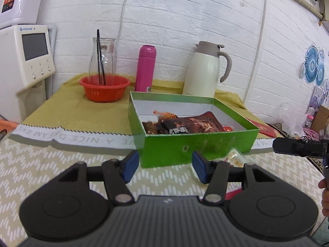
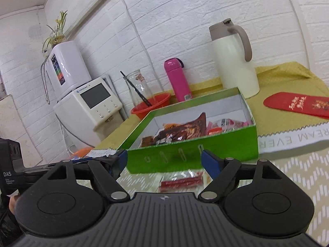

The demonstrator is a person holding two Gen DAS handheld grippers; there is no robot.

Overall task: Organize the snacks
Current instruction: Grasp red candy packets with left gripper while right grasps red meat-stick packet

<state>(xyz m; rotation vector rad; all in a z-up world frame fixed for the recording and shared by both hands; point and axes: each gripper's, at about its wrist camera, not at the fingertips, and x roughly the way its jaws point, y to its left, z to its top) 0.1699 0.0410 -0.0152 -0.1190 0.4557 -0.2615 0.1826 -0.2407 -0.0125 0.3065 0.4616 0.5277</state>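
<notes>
A green box (image 1: 197,146) with white inner walls stands on the table and holds several snack packets (image 1: 193,124). It also shows in the right wrist view (image 2: 193,154) with the packets (image 2: 185,131) inside. My left gripper (image 1: 163,167) is open and empty just in front of the box's near wall. A clear packet with yellowish snack (image 1: 236,156) lies on the cloth by its right finger. My right gripper (image 2: 164,162) is open and empty, hovering above a red snack packet (image 2: 181,182) that lies on the cloth before the box.
A red basket (image 1: 105,89) with a glass carafe (image 1: 102,59), a pink flask (image 1: 146,68) and a cream thermos jug (image 1: 205,70) stand behind the box by the brick wall. A white appliance (image 1: 26,61) is at left. A red envelope (image 2: 298,106) lies at right.
</notes>
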